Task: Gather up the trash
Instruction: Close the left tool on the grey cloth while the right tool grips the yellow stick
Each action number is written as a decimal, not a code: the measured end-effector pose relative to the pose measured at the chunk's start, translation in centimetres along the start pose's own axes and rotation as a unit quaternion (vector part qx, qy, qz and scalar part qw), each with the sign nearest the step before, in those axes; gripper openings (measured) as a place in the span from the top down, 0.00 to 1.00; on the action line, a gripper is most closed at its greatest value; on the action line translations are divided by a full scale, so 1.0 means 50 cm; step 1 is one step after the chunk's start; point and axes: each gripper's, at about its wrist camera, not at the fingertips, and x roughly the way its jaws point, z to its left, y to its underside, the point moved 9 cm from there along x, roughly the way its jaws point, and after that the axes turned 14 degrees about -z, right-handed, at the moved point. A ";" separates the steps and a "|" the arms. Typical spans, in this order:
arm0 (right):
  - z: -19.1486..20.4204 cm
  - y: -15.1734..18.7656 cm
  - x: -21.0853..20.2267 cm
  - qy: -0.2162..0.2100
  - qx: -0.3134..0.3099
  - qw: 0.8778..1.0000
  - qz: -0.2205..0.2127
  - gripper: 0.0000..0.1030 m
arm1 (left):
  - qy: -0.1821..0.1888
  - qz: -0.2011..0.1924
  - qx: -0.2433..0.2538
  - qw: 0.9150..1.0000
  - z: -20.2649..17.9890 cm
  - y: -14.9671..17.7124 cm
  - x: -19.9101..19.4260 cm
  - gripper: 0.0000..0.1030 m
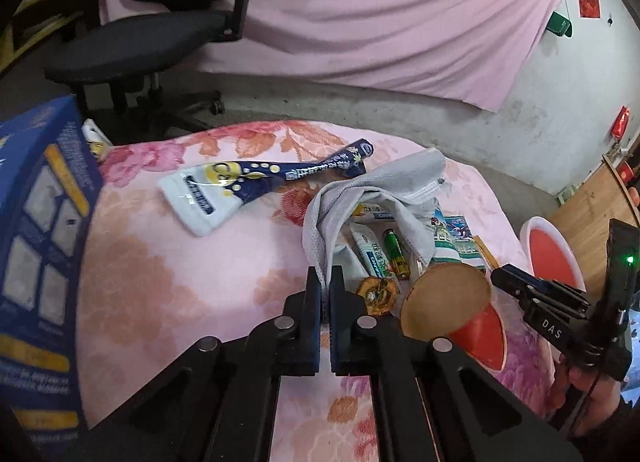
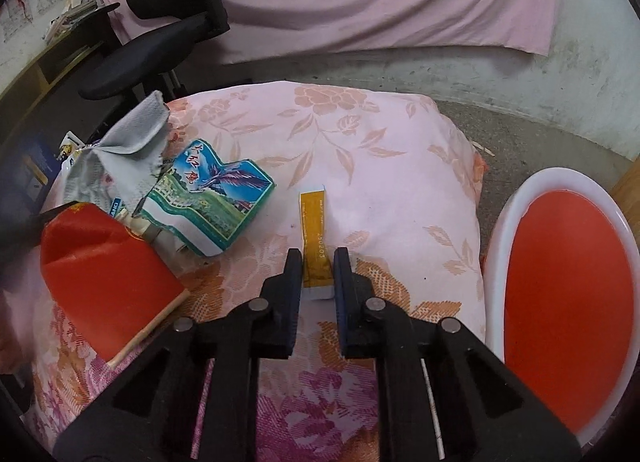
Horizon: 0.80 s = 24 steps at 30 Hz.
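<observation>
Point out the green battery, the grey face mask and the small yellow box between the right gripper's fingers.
green battery (image 1: 396, 256): left wrist view, middle of its green casing.
grey face mask (image 1: 362, 185): left wrist view, its crumpled upper fold.
small yellow box (image 2: 316, 246): right wrist view, yellow top face near the printed digits.

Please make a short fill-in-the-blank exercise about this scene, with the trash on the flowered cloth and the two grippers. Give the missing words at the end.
1. The left gripper is shut on the grey ____.
2. The right gripper has its jaws around a small box with a ____ top face.
3. The battery lying under the face mask is ____ in colour.
4. The stool beside the table has a ____ seat.

Missing words: face mask; yellow; green; red
</observation>
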 end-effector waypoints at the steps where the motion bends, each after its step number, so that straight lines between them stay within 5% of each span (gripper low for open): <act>1: -0.001 0.002 -0.005 -0.002 0.003 1.000 -0.001 0.63 | -0.005 -0.008 -0.001 1.000 0.001 0.000 -0.008 0.99; 8: 0.038 -0.003 -0.074 -0.031 0.013 0.998 -0.044 0.63 | -0.030 -0.092 0.030 0.995 -0.016 -0.029 -0.107 0.99; 15: 0.093 -0.016 -0.181 -0.053 0.008 0.990 -0.134 0.63 | -0.024 -0.157 0.068 0.985 -0.065 -0.027 -0.198 0.99; 20: 0.093 -0.051 -0.276 -0.044 0.006 0.974 -0.224 0.63 | 0.012 -0.207 0.076 0.975 -0.151 -0.061 -0.245 0.99; 24: 0.061 -0.094 -0.379 -0.015 0.004 0.949 -0.314 0.63 | 0.060 -0.242 0.085 0.965 -0.258 -0.086 -0.264 0.99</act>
